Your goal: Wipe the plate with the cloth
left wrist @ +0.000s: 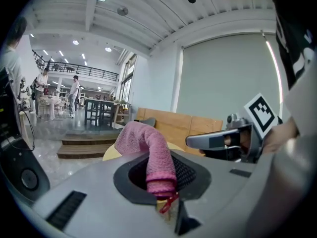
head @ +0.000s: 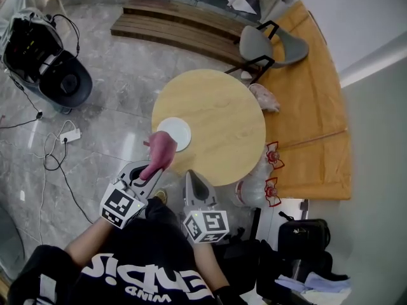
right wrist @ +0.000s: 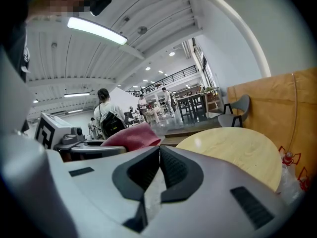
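Observation:
A white plate [head: 175,133] lies near the left edge of the round wooden table [head: 222,113]. My left gripper [head: 149,172] is shut on a pink cloth [head: 161,151], which stands up from the jaws and hangs just beside the plate's near edge. In the left gripper view the cloth [left wrist: 151,152] rises between the jaws and folds over to the left. My right gripper [head: 194,180] is shut with nothing in it, held at the table's near edge, right of the left one. The right gripper view shows its jaws closed together, the cloth [right wrist: 133,137] to their left.
A grey chair [head: 273,46] stands at the table's far side. Plastic bags [head: 261,183] sit on the floor at the right. Wooden steps [head: 178,24] lie beyond. A black machine [head: 44,62] and cables are on the floor at left. A black bag [head: 305,234] lies at lower right.

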